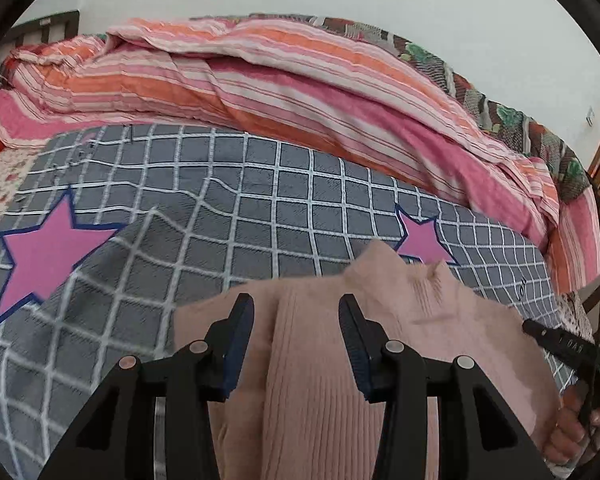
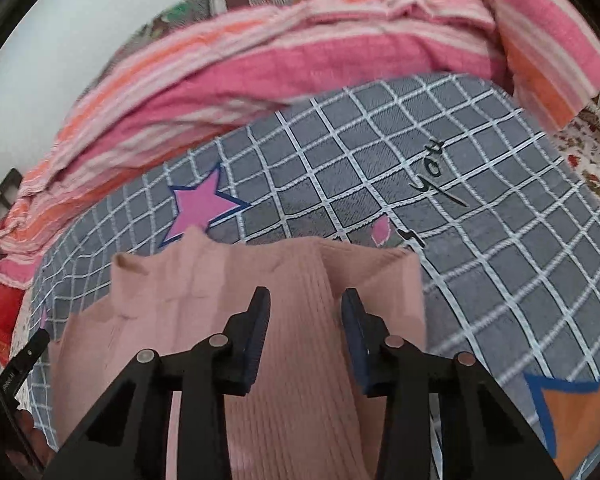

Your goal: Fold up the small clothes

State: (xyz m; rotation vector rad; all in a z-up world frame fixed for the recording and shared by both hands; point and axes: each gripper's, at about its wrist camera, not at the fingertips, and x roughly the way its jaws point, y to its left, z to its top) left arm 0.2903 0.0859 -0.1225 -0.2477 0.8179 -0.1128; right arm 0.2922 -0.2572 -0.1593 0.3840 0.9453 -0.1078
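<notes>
Two hand-held grippers, left [image 1: 296, 316] and right [image 2: 305, 310], stand with jaws apart astride raised ridges of the pink ribbed garment [image 1: 320, 380] on the grey checked blanket [image 1: 220, 200]; we judge that closing shallow could slip off, skewing the fold.

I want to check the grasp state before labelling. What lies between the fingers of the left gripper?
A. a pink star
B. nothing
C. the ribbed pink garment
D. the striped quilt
C: the left gripper stands open, with the ribbed pink garment running between its fingers.
</notes>
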